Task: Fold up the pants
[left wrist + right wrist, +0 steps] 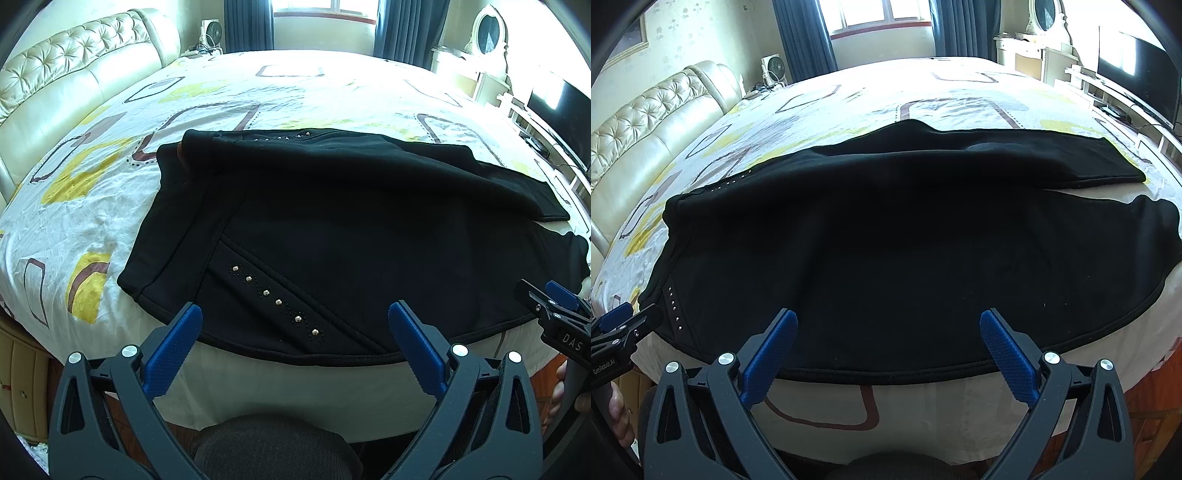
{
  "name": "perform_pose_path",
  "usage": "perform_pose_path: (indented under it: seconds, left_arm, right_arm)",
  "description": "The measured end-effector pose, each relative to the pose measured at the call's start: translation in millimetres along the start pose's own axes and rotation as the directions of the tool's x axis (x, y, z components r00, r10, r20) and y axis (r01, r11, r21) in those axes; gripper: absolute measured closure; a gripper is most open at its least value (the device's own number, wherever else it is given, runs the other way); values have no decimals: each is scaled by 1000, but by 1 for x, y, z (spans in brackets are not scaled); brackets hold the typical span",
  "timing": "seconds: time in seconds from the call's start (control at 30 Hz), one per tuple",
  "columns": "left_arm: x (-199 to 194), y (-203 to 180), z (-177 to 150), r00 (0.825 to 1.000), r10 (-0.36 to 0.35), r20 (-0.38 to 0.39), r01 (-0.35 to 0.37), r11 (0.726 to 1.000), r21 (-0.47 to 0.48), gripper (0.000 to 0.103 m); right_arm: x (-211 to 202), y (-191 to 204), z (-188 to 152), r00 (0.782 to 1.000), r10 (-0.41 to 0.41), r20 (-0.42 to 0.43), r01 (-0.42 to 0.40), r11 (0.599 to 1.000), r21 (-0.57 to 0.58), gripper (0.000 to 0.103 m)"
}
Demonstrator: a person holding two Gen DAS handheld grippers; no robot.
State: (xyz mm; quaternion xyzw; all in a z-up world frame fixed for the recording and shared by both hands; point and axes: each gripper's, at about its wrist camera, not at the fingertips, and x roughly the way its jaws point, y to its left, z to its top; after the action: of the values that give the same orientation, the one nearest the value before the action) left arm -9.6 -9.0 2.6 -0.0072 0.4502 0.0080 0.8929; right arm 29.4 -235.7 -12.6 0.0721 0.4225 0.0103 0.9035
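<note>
1. Pants (pixel 332 221) lie spread on the bed (pixel 110 206), waistband at 9 o'clock, legs toward 3.
2. Soft, limp, thick knit; I'd pinch the near piped hem.
3. Left gripper (pixel 295 325) and right gripper (pixel 888 334): fingers wide apart, empty.

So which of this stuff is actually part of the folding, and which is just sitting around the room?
Part of the job:
- black pants, spread on the bed
- left gripper, open
- right gripper, open

Just lying about:
- fan
- curtains
- mirror
- TV
- headboard
</note>
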Motion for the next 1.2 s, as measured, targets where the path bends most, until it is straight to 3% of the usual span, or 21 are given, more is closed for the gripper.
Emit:
perform_pose_path:
  seconds: [0.57,0.77,0.9,1.07,1.2]
  left_arm:
    - [-2,-3,0,1000,-10,4,10,1000,9,2]
    - [-16,6,14,996,-83,38,84,996,-20,2]
    - [-21,26,33,986,-165,21,166,984,-59,2]
    - [-15,68,63,959,-283,-12,282,958,-49,2]
    - [12,117,94,964,-258,-61,255,965,-63,2]
  right_arm:
    - [3,3,-2,1000,12,-15,-12,1000,-4,4]
    - [1,1,0,1000,25,-16,-25,1000,0,4]
    - [-2,1,3,999,46,-18,-46,999,-4,4]
    - [-4,8,11,997,71,-15,-72,995,-66,4]
    - [-5,11,21,997,80,-1,-79,991,-109,4]
